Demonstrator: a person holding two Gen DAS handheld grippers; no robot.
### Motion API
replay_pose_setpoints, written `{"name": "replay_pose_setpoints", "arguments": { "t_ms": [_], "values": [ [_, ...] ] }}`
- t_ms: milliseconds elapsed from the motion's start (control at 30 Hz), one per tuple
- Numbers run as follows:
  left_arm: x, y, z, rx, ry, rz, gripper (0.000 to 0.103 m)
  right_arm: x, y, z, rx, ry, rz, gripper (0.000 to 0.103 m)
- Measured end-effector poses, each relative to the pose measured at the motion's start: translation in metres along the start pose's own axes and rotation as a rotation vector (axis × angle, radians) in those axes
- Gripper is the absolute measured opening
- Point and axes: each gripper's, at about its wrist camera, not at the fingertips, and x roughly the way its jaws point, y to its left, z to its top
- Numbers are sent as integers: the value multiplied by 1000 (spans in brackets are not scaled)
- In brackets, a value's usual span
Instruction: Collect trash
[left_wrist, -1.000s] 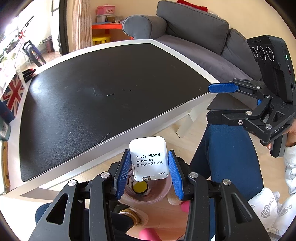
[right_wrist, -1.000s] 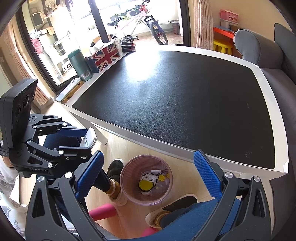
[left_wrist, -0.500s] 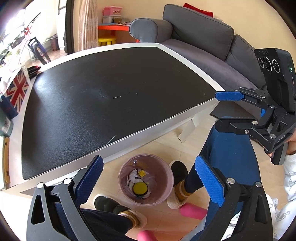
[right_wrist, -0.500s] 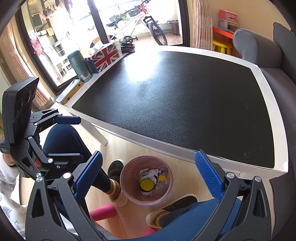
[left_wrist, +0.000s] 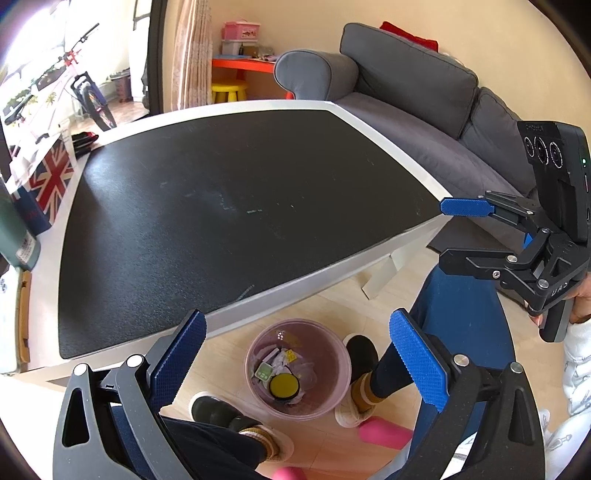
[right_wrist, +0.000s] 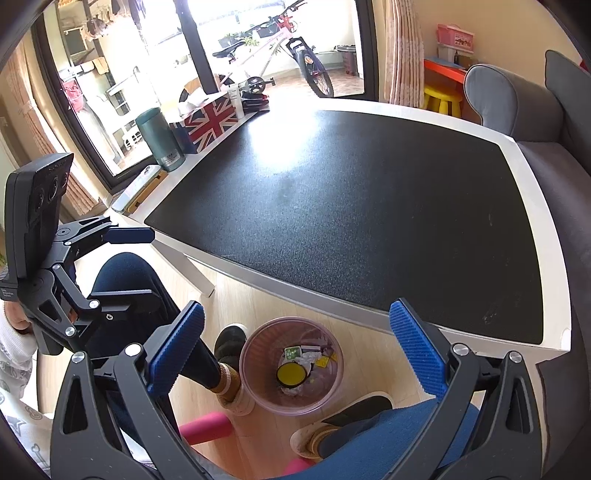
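- Left wrist view: left gripper (left_wrist: 297, 354) spread wide, holding nothing, above the translucent pink plastic bin (left_wrist: 297, 367) on the floor by the table's near edge; the white card it pinched a second ago is gone.
- Right wrist view: right gripper (right_wrist: 295, 345) spread, empty, unchanged; bin holds yellow round lid (right_wrist: 291, 373) and scraps.

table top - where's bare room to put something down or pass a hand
The whole black mat is bare, from the near white edge to the sofa side. Crowded: the window-side white strip, with green flask, flag tissue box and flat items. Under the near edge, the bin and legs fill the floor.
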Motion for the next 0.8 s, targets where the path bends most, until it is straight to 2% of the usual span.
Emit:
{"name": "replay_pose_setpoints", "arguments": {
  "t_ms": [200,333,467,733,800],
  "values": [
    [-9,9,15,-16,-45,12,96,-8,-4,18,-6,-40,-17,99],
    [-14,18,28,-17,-76,58,96,-14,-8,34,-11,-73,-28,99],
    [-15,27,40,-12,-84,96,96,-15,-12,49,-12,-92,-35,99],
    [-13,36,64,3,-101,112,96,-19,-17,71,-4,-127,-31,99],
    [-10,38,67,3,-85,104,96,-19,-18,74,-4,-133,-31,99]
  ]
}}
